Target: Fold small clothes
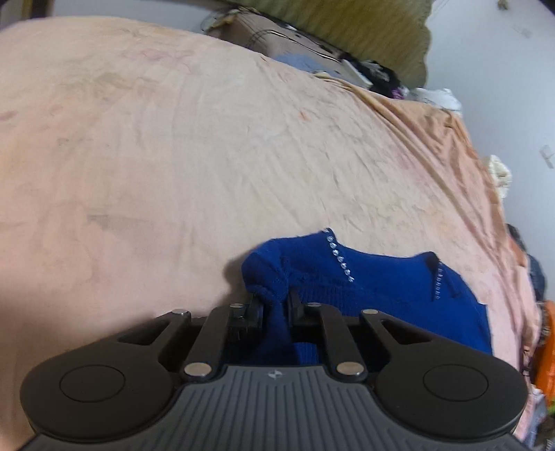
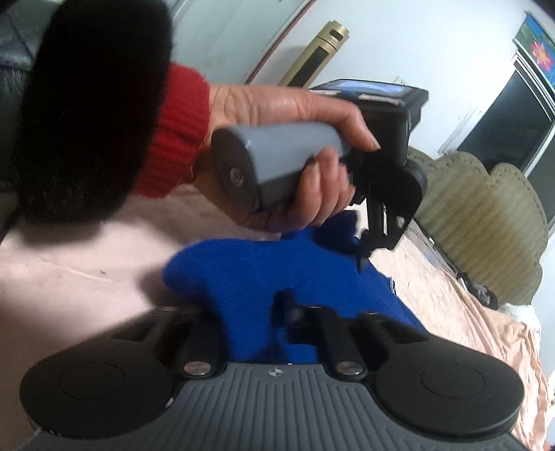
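Left wrist view: left gripper [image 1: 275, 305] clenched on a bunched edge of the royal-blue knitted sweater with rhinestone trim [image 1: 374, 288], black fingers [image 1: 255, 307] pinching the knit from both sides. Sweater at near right on the wrinkled peach bedsheet [image 1: 173, 156], collar end pointing far, its far part resting on the sheet, the held edge apparently raised a little. Cardboard box [image 1: 277, 38] and olive padded headboard [image 1: 364, 27] beyond the far edge of the bed.

Right wrist view: right gripper [image 2: 253, 312] grasping another fold of the same blue sweater [image 2: 249, 270], cloth gathered between blurred fingers [image 2: 289, 308]. Further off, person's left hand [image 2: 295, 145] with red knit cuff wrapped round the grey handle of the other gripper [image 2: 378, 222], poised over the far part of the garment.

Judging progress: both edges secured, garment bunched rather than squared, so apparently mid-fold; laying over, flattening and releasing left to do.
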